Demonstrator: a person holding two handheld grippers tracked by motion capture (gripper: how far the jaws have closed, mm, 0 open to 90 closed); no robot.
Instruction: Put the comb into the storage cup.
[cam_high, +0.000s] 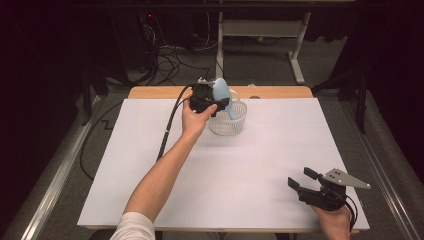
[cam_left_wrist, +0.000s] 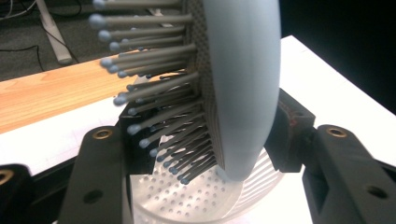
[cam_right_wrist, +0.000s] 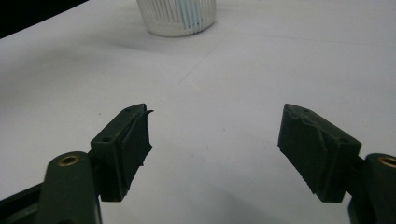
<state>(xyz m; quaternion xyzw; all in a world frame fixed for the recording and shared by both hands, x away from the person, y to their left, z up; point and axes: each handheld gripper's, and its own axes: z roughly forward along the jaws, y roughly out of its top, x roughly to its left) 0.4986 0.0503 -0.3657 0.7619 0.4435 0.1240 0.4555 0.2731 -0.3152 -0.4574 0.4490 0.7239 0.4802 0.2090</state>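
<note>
The left gripper (cam_high: 216, 105) holds a pale blue hairbrush (cam_high: 222, 92) over the white basket (cam_high: 239, 120) at the far side of the tabletop (cam_high: 150, 165). In the left gripper view the brush (cam_left_wrist: 243, 84) stands between the fingers, handle end down toward the perforated basket floor (cam_left_wrist: 187, 200). The right finger (cam_left_wrist: 289, 135) is against the smooth back; the left finger sits among the bristles (cam_left_wrist: 159, 107), and whether it presses is hard to tell. No firm pinch is visible.

Judged risks from here:
- With the grip this loose, the brush can slide or tip. Its head rises well above the basket rim, so it may lean over and fall out onto the tabletop.
- The bristles may snag on the left finger as it parts, dragging the brush sideways.
- The basket looks light; a knock from brush or gripper could shove or topple it.

The right gripper (cam_high: 304, 181) rests near the front right corner, fingers (cam_right_wrist: 126, 149) spread wide on nothing, too far off to steady the basket.
</note>
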